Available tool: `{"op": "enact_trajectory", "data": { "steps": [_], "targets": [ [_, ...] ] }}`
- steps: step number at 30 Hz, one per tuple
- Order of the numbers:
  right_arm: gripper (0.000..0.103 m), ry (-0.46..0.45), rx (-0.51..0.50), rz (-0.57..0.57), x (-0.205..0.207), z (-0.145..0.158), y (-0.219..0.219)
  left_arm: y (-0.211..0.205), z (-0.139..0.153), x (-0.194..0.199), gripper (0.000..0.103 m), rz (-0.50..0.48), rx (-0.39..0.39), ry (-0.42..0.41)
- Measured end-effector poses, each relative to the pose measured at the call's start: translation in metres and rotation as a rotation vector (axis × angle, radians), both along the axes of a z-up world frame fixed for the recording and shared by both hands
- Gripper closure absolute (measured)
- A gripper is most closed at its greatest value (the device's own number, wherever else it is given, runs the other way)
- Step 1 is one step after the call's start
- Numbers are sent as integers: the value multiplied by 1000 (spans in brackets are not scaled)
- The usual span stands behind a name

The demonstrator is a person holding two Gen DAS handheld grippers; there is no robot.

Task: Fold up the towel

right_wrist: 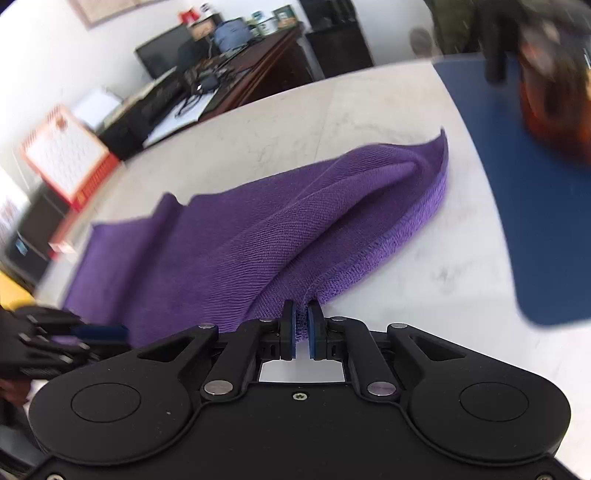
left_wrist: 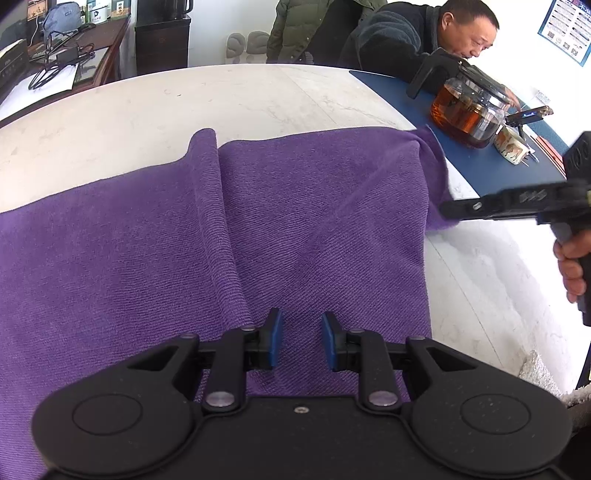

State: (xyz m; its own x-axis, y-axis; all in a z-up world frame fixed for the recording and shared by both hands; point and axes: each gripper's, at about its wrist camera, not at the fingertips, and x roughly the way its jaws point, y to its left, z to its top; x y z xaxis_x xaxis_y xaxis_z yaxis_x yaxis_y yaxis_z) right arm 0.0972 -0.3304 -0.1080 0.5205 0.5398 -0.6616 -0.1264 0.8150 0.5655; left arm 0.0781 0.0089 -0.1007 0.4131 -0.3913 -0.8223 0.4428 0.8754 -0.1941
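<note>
A purple towel [left_wrist: 295, 221] lies on the white marble table [left_wrist: 184, 107], with a raised ridge running front to back. My left gripper [left_wrist: 301, 339] is open just above the towel's near part, nothing between its blue pads. My right gripper [right_wrist: 302, 325] is shut on the towel's right edge [right_wrist: 303, 258] and lifts it, so the cloth tents upward. The right gripper also shows in the left wrist view [left_wrist: 450, 208], at the towel's right side. The left gripper shows blurred at the left of the right wrist view [right_wrist: 74, 336].
A blue mat [left_wrist: 480, 147] lies on the table to the right, bearing a glass teapot [left_wrist: 469, 110], a small cup [left_wrist: 511, 146] and a phone [left_wrist: 528, 114]. A seated man [left_wrist: 443, 33] leans over the far right. A desk [left_wrist: 66, 59] stands behind.
</note>
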Motion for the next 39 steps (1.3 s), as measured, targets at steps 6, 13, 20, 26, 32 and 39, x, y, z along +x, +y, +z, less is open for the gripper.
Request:
{"op": "enact_trajectory", "data": {
  "steps": [6,13,20,26,32,39],
  "targets": [
    [101,25,439,-216,-15,-4,-58,1,1,2,82,-6,4,8],
    [101,-40,494,-255,-19,22,-89,-1,2,4,82,-21,21,15],
    [101,-12,168,-264,-22,24,-114,-4,2,3,82,-33,41,11],
    [98,-40,-264,-262,-28,19,-99,-5,1,3,82,-46,52,3],
    [91,-196,-410,-178,-73,48,-75,-5,0,0,82,-50,59,-11],
    [91,-128,-598,173,-94,23,3,-4,9,-7,82,-23,99,-29]
  ]
}}
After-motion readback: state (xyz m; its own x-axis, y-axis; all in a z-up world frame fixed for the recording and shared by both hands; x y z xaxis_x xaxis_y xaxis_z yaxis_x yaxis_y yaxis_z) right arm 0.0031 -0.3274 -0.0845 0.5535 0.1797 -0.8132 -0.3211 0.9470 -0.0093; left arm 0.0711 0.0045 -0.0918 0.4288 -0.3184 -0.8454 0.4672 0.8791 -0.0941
